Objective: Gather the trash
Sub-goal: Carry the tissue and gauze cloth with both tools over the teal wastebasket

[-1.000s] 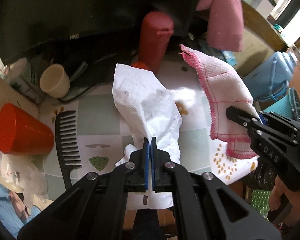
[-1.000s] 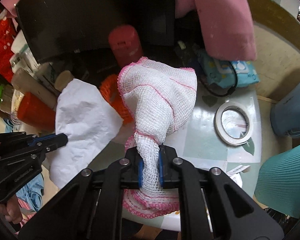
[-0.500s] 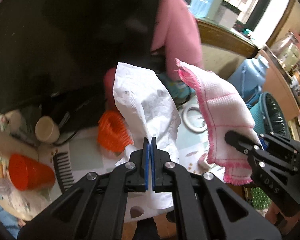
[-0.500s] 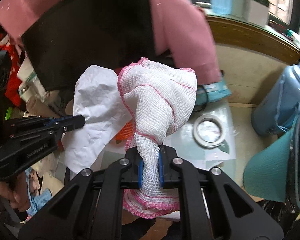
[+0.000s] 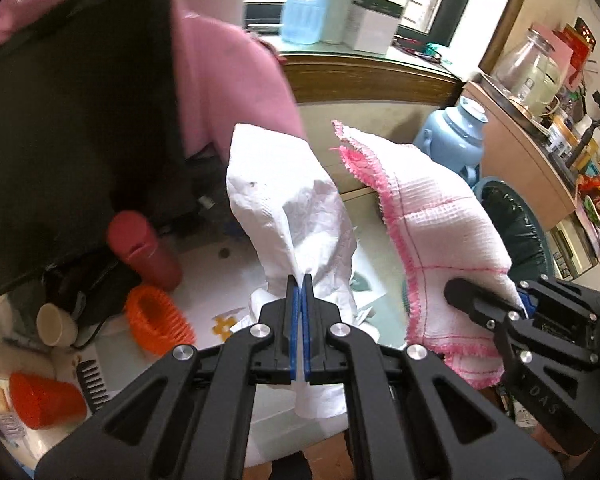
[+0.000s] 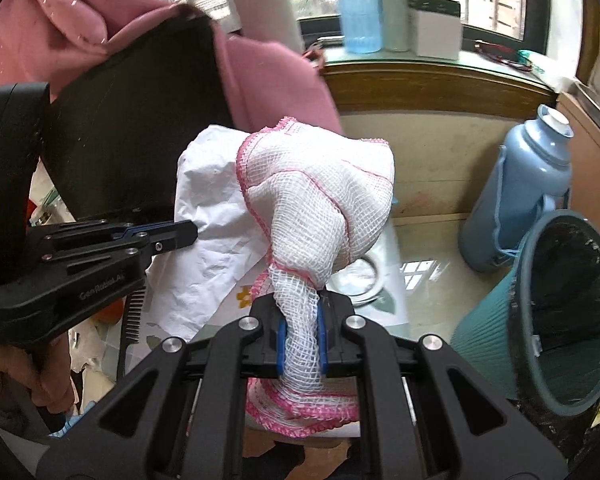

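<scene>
White paper napkin (image 5: 296, 216) is pinched in the left gripper (image 5: 299, 284), pink-edged gauze cloth (image 6: 320, 200) in the right gripper (image 6: 300, 320); dangling tails could be snagged on the bin (image 6: 556, 320) rim.

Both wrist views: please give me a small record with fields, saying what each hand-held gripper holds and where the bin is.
left hand-held gripper: shut on white paper tissue, lifted above the table
right hand-held gripper: shut on pink-edged mesh cloth, lifted above the table
trash bin: teal, black liner, on the floor to the right of the table, open top
items in bin: cannot tell
table: tape roll lies behind the cloth
left on table: orange cup, black comb, red bottle
</scene>
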